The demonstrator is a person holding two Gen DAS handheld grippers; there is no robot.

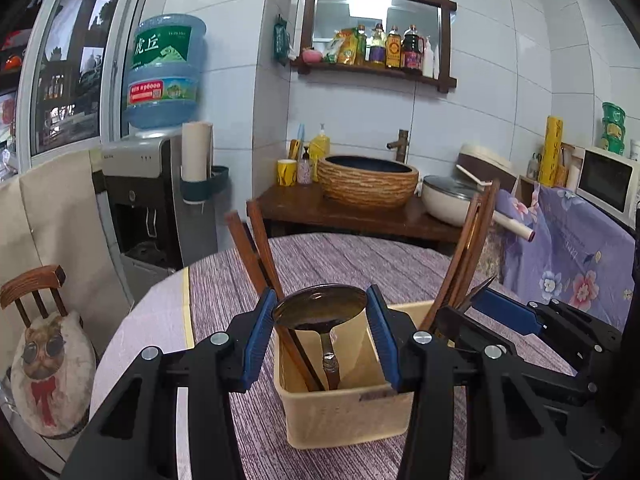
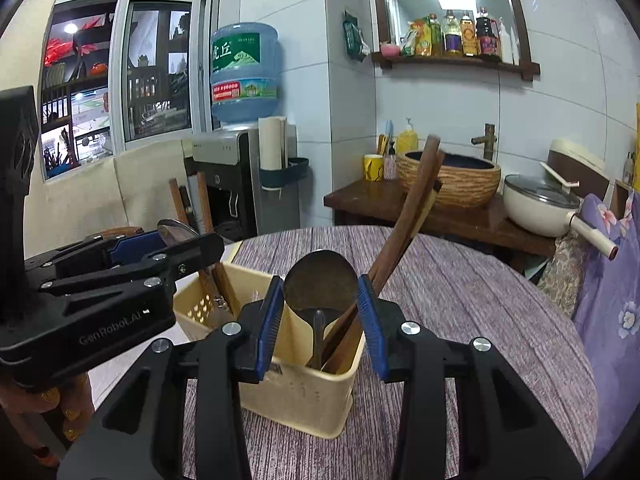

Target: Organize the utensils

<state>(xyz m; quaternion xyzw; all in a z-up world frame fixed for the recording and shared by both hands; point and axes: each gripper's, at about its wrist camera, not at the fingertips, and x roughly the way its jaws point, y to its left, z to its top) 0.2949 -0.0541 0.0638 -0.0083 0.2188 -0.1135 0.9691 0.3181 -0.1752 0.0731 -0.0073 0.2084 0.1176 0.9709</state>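
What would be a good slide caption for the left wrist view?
Left hand-held gripper holds a metal spoon by its bowl above a beige utensil box that holds wooden chopsticks.

"GenRobot.AI" on left tongs (image 2: 182,246); water jug (image 2: 244,72) perhaps "虎丘".

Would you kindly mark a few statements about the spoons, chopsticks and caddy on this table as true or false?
1. The left tongs grip the left spoon by its bowl. True.
2. The right tongs are empty. False: they grip the right spoon by its bowl.
3. Both spoons lie flat on the table. False: their handles point down into the beige caddy.
4. Wooden chopsticks stand in both compartments, the left pair and the right pair. True.
5. The caddy stands on bare wood. False: it stands on a purple striped tablecloth.
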